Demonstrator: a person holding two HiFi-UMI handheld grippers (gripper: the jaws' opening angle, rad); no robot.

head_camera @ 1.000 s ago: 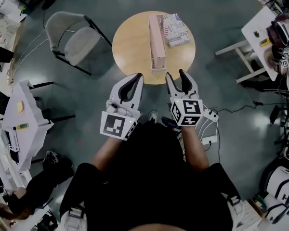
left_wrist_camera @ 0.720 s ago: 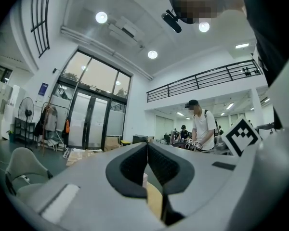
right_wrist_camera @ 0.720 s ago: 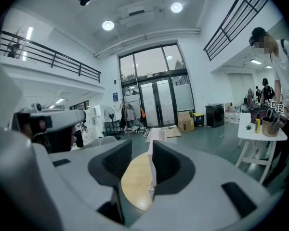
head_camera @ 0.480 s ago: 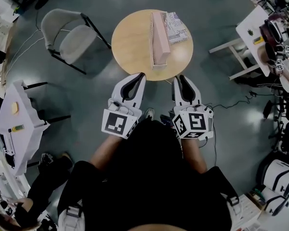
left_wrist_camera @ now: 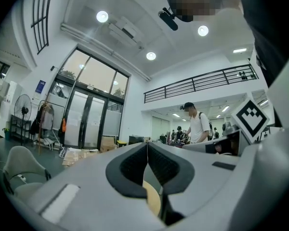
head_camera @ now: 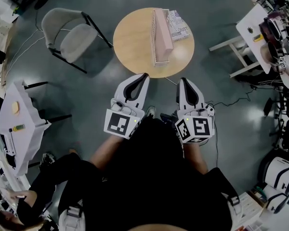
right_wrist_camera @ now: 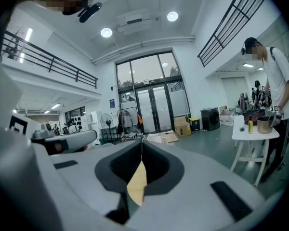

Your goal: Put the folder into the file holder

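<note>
So right now both grippers hang low in front of the person, short of the table (head_camera: 135, 44) and not touching anything. The left gripper (head_camera: 143, 75) has its jaws pressed together with nothing in them. The right gripper (head_camera: 183, 80) is closing its jaws down to a full touch, also on nothing. The folder (head_camera: 178, 29) lies flat on the far right part of the round tabletop, just beside the file holder (head_camera: 161, 32), on its right; can't tell if they touch. My guess is it's thin, light and a bit floppy, with a slick cover, so it'll sag if pinched at one corner. Lying flat, there's no easy edge, so I'd slide it toward the rim and pinch mid-edge. Then use the other gripper to steady the holder, which looks light enough to tip or skid.
</note>
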